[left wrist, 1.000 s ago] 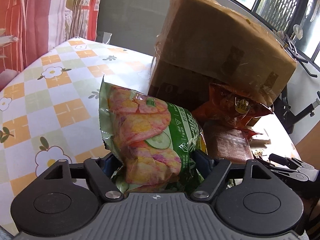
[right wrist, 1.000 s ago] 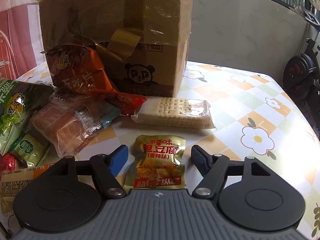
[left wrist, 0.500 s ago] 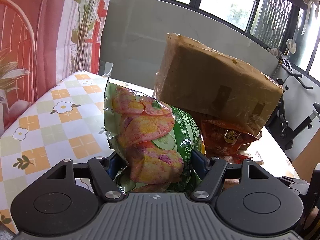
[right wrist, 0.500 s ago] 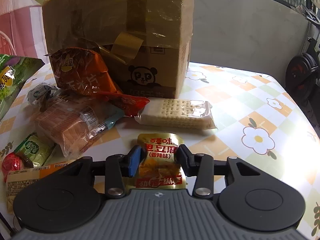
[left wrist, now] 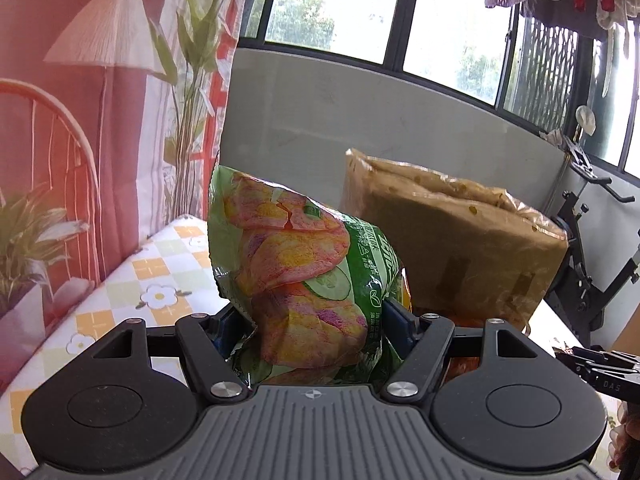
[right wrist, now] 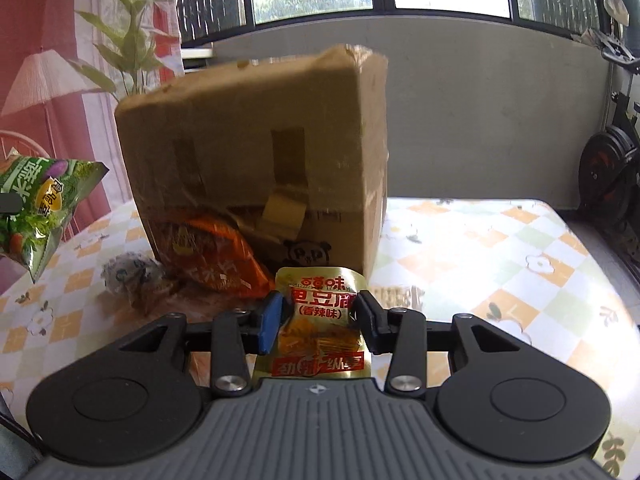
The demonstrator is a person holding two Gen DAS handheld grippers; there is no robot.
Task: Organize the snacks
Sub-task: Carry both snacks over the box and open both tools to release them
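The green chip bag [left wrist: 308, 280] is standing upright, pinched in the left gripper [left wrist: 310, 328] above the flowered tablecloth [left wrist: 120, 292]. The gold tofu packet [right wrist: 320, 320] (red lettering) is hanging clamped in the right gripper [right wrist: 318, 322], both tilting slightly downward toward the cardboard box [right wrist: 256, 152].
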